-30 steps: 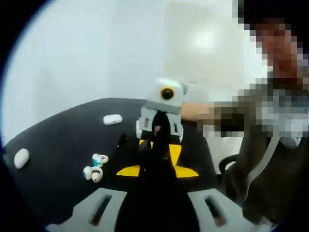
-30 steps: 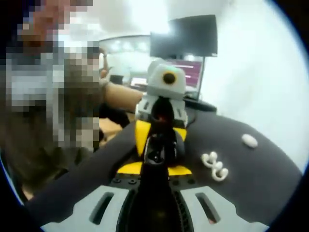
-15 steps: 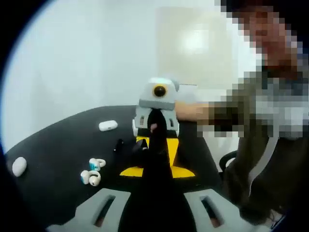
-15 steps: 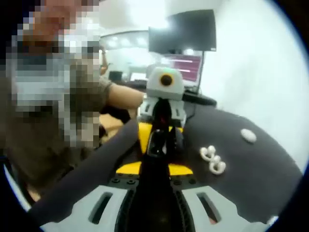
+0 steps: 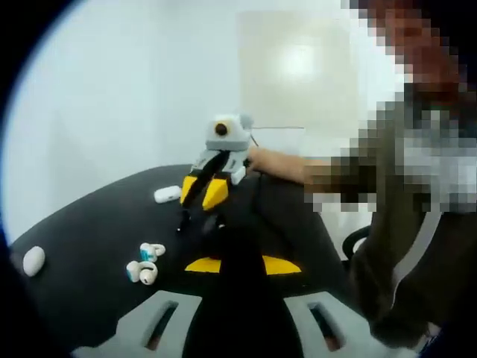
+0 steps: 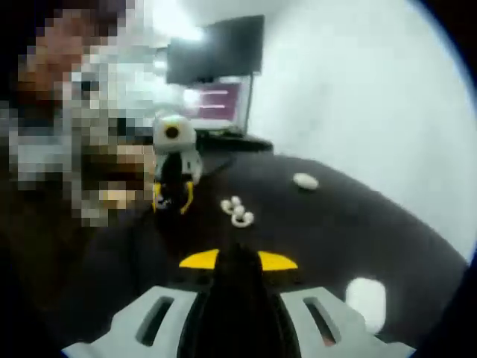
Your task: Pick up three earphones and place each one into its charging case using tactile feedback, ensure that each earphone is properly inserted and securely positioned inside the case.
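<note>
Several white earphones (image 5: 144, 262) with bluish parts lie in a small cluster on the black table (image 5: 89, 224), left of my left gripper (image 5: 240, 245), whose black, yellow-marked jaws stand together with nothing seen between them. Across the table my right gripper (image 5: 200, 203) points down at the tabletop, a person's hand behind it. In the right gripper view the same earphones (image 6: 237, 211) lie ahead of my right gripper (image 6: 238, 255), which is shut and apparently empty. My left gripper (image 6: 171, 200) stands further off, beside them.
Two white charging cases lie shut on the table: one (image 5: 168, 194) near my right gripper and one (image 5: 33, 260) at the left edge. The right gripper view shows a case (image 6: 304, 180) beyond the earphones and another (image 6: 365, 298) close by. A person (image 5: 402, 224) is at the table's side, with monitors (image 6: 216, 67) behind.
The two grippers stood tip to tip, close together. They have now drawn apart, each smaller in the other's view. The right gripper view has swung, bringing a near case into sight.
</note>
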Available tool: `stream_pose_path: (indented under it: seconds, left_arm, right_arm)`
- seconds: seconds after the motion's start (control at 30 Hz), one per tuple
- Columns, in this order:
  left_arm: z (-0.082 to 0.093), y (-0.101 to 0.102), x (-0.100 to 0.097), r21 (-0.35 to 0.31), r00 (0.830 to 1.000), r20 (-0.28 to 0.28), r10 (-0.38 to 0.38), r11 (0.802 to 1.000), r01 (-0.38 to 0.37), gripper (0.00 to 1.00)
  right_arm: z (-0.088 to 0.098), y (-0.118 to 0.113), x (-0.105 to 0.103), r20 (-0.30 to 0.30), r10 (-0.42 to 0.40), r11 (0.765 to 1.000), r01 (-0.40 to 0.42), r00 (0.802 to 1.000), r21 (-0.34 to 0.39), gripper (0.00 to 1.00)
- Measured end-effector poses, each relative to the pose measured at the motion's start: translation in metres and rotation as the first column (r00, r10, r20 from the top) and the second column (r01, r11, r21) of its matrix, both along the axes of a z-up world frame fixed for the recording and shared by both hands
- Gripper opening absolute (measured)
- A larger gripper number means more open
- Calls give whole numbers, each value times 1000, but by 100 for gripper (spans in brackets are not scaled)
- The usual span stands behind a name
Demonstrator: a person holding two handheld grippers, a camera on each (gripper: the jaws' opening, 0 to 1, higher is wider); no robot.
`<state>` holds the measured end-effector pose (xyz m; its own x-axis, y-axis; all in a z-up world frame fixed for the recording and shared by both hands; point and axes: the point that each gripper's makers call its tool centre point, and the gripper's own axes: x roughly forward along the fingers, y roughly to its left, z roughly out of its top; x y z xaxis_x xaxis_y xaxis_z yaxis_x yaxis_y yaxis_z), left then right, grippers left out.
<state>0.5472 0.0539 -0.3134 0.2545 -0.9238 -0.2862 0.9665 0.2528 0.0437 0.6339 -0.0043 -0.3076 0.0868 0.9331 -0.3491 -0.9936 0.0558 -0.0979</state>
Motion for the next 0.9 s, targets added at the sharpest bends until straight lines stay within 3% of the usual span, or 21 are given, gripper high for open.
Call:
stream_pose_path:
  seconds: [0.27,0.37,0.5,0.6,0.73,0.8,0.9]
  left_arm:
    - [0,2,9,1,999,10,34,999,-34,14]
    - [0,4,10,-1,999,6,42,999,-42,14]
    - [1,5,12,-2,999,8,48,999,-48,14]
    - [1,7,13,-4,999,-1,53,999,-53,15]
    - [1,8,15,-3,998,0,61,998,-61,15]
    - [1,9,16,-1,998,0,63,998,-63,15]
    - [1,9,17,1,998,2,66,998,-66,15]
  right_arm:
    - [-8,8,7,-73,-58,998,58,996,1,19]
    - [-12,13,8,-46,-61,998,61,997,2,13]
    - [-9,13,7,-59,-59,998,60,996,3,13]
    - [6,15,4,-6,-66,998,66,998,18,13]
    - [41,20,-18,49,-35,997,32,998,73,12]
    - [53,25,-37,94,17,999,-21,995,38,12]
    - [56,33,-59,184,87,992,-68,979,-103,12]
